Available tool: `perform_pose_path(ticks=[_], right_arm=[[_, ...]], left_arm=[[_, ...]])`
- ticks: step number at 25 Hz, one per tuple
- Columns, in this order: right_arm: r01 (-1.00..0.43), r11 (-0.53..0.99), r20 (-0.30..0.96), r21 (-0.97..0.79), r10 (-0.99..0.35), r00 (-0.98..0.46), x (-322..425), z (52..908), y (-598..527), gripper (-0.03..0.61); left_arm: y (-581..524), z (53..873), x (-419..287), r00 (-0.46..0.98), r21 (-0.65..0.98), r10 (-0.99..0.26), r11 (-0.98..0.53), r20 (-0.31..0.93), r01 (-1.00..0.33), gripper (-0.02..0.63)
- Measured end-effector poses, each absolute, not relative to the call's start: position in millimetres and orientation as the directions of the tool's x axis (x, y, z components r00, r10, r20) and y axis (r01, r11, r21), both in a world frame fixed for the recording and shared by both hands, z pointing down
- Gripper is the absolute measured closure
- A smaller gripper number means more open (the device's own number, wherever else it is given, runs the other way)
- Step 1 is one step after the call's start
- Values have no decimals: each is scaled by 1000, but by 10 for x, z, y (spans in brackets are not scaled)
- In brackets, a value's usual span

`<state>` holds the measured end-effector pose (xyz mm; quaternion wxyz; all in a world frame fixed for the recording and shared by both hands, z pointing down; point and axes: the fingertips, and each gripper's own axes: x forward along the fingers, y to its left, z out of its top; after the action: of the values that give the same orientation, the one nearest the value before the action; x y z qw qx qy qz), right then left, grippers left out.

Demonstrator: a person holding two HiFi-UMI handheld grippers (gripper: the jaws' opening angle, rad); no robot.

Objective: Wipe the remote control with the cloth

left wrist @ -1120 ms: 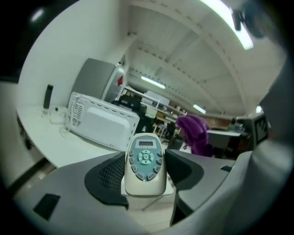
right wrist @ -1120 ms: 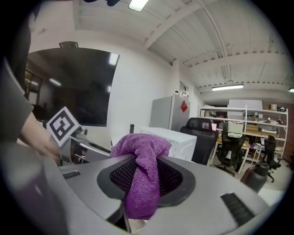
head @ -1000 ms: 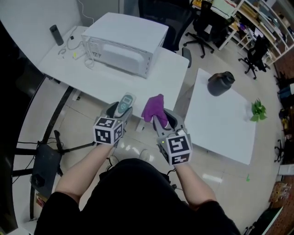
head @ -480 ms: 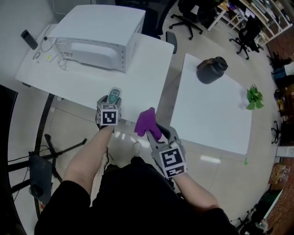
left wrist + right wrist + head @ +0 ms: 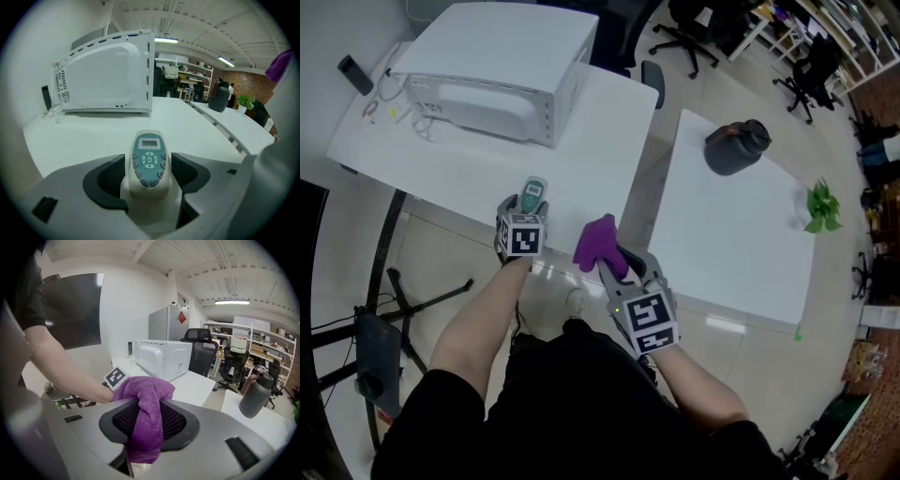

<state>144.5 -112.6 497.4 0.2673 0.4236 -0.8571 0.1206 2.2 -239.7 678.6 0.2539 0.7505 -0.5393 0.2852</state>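
Observation:
The remote control [image 5: 532, 194], white with a teal keypad, lies at the near edge of the white table [image 5: 591, 150]. It sits between the jaws of my left gripper [image 5: 528, 211], which are opening. In the left gripper view the remote [image 5: 149, 161] fills most of the gap, and the dark pads [image 5: 111, 176] stand just off its sides. My right gripper [image 5: 619, 262] hovers off the table's edge to the right, shut on the purple cloth [image 5: 598, 244]. In the right gripper view the cloth [image 5: 145, 413] bunches over and hangs between the pads.
A white microwave [image 5: 492, 70] stands at the back of the table, with cables and a small black device [image 5: 350, 75] to its left. A second white table [image 5: 741, 253] on the right carries a dark jug [image 5: 736, 147] and a small plant [image 5: 818, 206]. Office chairs stand beyond.
The left gripper has carried the remote forward and down to the table's near edge and now holds still there. The right gripper with the cloth has stayed beside it.

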Motion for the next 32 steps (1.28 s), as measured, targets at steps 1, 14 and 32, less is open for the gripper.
perform_pose_path(ticks=[1,14,32], right_arm=[[-791,611,567,21,-659,-494,1439,5025,-1183,449],[-775,626,778,86,-528,-340,1255,6559,-1966,430],[-810,579,602,90,-680,-419,892,5347,-1541,368]], left_arm=[[-2394,6764,7,257,72,-666,-292,700,-954,311],[-1522,5935,-206,342,66,-708,-386,618,-920,313],[-1228,4959,-554,459,33,-776,-495,433,-868,369]])
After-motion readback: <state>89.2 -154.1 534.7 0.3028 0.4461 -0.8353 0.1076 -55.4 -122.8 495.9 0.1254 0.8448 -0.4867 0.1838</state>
